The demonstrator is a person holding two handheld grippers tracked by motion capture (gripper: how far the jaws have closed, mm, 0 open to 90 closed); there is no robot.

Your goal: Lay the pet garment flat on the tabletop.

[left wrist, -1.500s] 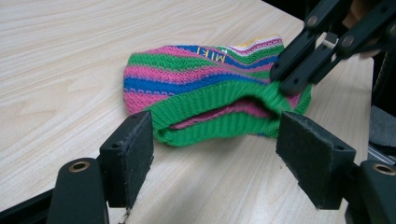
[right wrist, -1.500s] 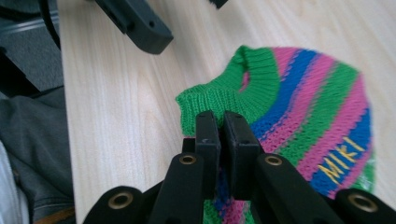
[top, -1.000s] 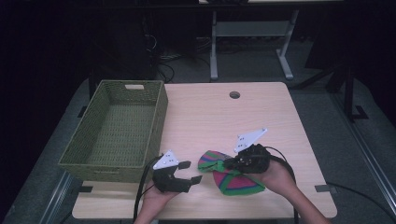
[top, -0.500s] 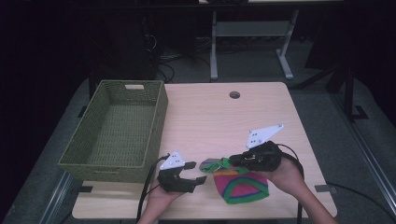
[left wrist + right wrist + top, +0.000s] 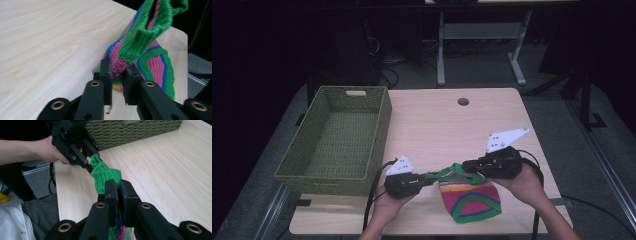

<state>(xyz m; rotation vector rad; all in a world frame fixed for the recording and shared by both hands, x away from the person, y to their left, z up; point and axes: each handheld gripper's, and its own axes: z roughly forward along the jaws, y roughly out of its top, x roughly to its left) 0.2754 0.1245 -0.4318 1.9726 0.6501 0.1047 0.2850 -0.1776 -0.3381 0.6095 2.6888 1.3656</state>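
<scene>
A knitted hat (image 5: 469, 197) striped in green, pink, blue and yellow lies near the table's front edge, its green rim lifted and stretched between both grippers. My left gripper (image 5: 432, 176) has just been closing and now pinches the hat's fabric (image 5: 152, 62) between its pads, as the left gripper view (image 5: 117, 72) shows. My right gripper (image 5: 467, 165) is shut on the green rim (image 5: 103, 173) from the other side, seen close up in the right gripper view (image 5: 116, 186). There the left gripper (image 5: 91, 166) holds the same rim just beyond.
A green woven basket (image 5: 384, 120) stands with nothing in it at the table's left, its wall (image 5: 130, 130) close behind the left hand. The wooden table top (image 5: 437, 120) has a round cable hole (image 5: 463, 101) at the back. Desk legs and cables stand beyond.
The right gripper has risen and drawn the hat's rim up and to the right. The left gripper has moved in and closed on the rim. The hat now hangs spread out.
</scene>
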